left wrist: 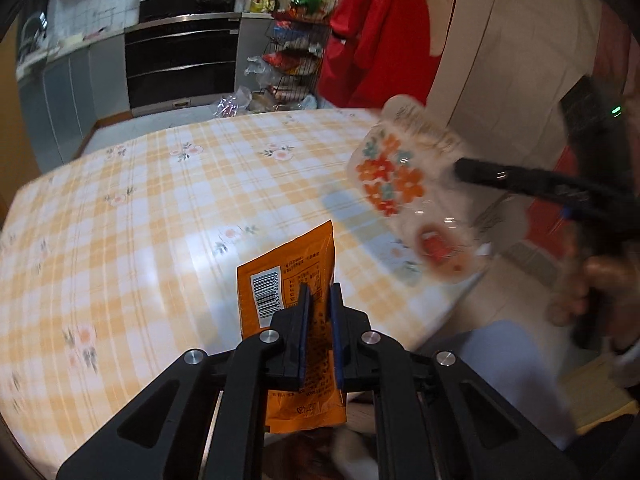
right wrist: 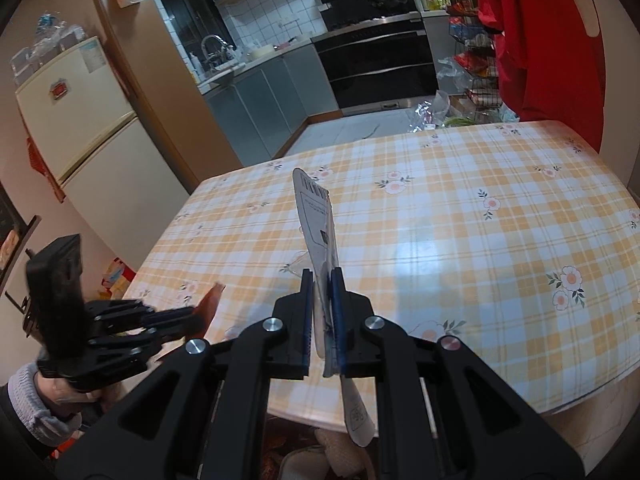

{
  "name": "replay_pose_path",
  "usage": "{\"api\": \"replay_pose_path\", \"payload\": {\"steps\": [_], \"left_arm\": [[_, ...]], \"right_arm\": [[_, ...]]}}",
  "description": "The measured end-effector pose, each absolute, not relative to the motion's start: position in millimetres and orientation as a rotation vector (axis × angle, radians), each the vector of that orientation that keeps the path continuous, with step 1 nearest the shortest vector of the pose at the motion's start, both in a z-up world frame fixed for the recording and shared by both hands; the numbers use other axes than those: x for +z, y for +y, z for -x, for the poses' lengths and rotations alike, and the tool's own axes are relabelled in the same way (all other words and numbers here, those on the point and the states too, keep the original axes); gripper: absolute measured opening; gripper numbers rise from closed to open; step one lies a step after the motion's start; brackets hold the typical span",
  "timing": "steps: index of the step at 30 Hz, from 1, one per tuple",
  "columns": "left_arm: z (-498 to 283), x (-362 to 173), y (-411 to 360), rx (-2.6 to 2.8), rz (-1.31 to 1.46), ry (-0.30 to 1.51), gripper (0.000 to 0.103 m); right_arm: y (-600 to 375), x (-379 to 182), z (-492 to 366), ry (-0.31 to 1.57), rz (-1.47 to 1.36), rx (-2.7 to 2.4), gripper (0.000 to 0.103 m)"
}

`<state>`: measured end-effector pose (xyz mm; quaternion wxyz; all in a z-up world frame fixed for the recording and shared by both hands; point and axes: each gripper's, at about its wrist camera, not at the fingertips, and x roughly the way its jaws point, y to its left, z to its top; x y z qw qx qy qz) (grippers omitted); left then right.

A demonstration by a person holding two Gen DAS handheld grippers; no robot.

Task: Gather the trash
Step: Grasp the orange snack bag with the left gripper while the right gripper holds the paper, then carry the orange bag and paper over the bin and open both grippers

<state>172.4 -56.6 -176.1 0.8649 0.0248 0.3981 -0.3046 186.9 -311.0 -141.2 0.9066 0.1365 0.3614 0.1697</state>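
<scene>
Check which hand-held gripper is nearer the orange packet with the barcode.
Left. The left hand-held gripper is shut on the orange packet, holding it above the table. The right hand-held gripper is off to the side, shut on a floral packet.

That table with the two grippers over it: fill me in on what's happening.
A person is clearing trash with a handheld gripper in each hand. The left gripper is shut on an orange snack packet, held above the checked tablecloth. The right gripper is shut on a flower-printed white wrapper, also held off the table. No bin is in view, and nothing else lies on the visible part of the cloth.
</scene>
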Motion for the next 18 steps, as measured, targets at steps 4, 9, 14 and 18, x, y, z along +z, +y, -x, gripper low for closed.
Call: {"api": "replay_pose_path", "payload": {"steps": [4,9,14,18], "left_arm": [[-127.4,-172.4,-44.2,-0.676,0.019,0.853,0.01],[-87.8,-196.5,-41.8,-0.713,0.065,0.939,0.01],[-67.1,-225.3,-49.8,-0.743,0.088,1.019,0.01],[-64.8,-237.8,-52.8,-0.748,0.134,1.06,0.041]], "right_arm": [[-305.9,-134.8,-167.4,0.739,-0.277,0.372,0.013],[-300.8,-132.8,-144.3,0.741,-0.272,0.389,0.013],[-298.4,-136.0,-127.6,0.759,-0.279,0.399,0.013],[-297.2,-137.7,-118.9,0.772,-0.283,0.404,0.013]]}}
